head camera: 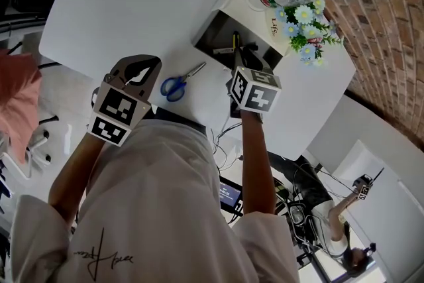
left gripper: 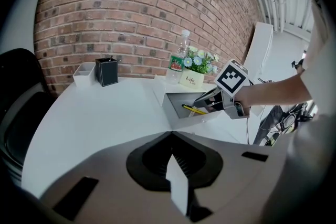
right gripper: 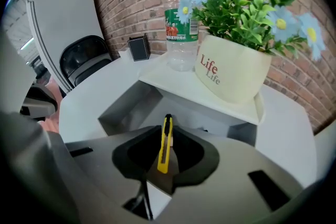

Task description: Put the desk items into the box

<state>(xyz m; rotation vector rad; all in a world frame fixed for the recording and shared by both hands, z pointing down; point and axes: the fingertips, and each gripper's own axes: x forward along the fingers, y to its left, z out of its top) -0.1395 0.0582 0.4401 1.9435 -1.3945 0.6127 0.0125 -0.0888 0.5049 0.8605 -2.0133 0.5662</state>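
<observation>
Right hand-held gripper is clamped on a yellow utility knife above the open box. Left hand-held gripper pinches a flat white piece I cannot identify. Blue-handled scissors lie on the worktop near the box.

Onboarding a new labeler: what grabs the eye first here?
The yellow utility knife clamped in the right gripper, at the open box. Then the flower pot and water bottle on the white panel above it, and blue scissors on the table by the shut left gripper.
</observation>
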